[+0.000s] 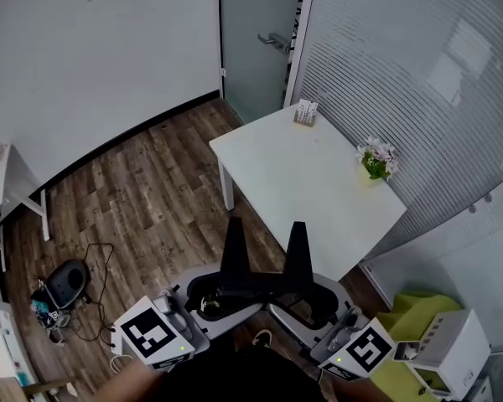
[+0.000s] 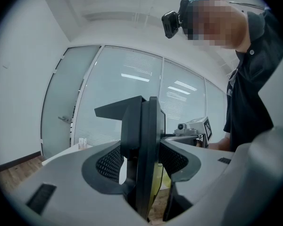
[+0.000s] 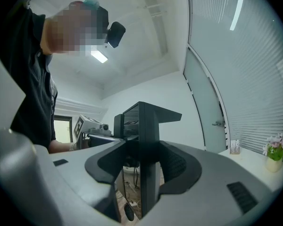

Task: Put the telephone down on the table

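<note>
Black telephone [image 1: 235,254] hangs clamped at opposite ends inside left claw [image 2: 141,166] and right claw [image 3: 142,168], white tabletop [image 1: 318,182] ahead.

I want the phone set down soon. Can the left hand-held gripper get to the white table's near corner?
Probably yes. Nothing stands between the left hand-held gripper and the table, whose near end is bare; the flowers stand farther back. It would carry the telephone it is clamped on.
</note>
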### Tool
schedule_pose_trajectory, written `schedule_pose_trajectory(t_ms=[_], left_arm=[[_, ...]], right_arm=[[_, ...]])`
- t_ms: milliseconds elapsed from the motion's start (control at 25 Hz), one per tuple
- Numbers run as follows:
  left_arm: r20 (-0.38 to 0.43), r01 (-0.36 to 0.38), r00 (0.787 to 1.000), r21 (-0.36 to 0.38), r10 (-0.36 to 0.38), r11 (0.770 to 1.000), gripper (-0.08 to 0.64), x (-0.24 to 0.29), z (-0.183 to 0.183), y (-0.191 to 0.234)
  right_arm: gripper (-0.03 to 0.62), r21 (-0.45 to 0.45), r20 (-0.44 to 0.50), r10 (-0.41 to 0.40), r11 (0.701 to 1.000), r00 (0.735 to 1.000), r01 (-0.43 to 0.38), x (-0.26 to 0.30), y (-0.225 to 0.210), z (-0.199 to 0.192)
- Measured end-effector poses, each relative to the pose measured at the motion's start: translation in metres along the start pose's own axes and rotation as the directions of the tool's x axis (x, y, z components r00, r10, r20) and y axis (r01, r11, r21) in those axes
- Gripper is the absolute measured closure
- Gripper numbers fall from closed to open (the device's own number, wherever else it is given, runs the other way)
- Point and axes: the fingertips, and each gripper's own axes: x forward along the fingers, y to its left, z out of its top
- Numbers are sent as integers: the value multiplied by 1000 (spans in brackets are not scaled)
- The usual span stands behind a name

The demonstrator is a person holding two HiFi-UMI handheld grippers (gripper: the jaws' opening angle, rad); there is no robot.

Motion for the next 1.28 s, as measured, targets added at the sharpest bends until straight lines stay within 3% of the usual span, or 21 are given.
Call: schedule_pose_trajectory(t_ms=[600,960,1280], left_arm=[[-42,197,980,27,-195,980,314,3,31,165],[-64,285,957,26,-283,958,314,24,37,211],[-78,331,941,25,-328,943,314,79,42,233]], right_arm=[[359,1,32,-199,980,979,199,142,-75,9],[359,17,38,-290,957,956,289,171,-113,12],[359,7,49,-334,943,941,334,163,-169,14]])
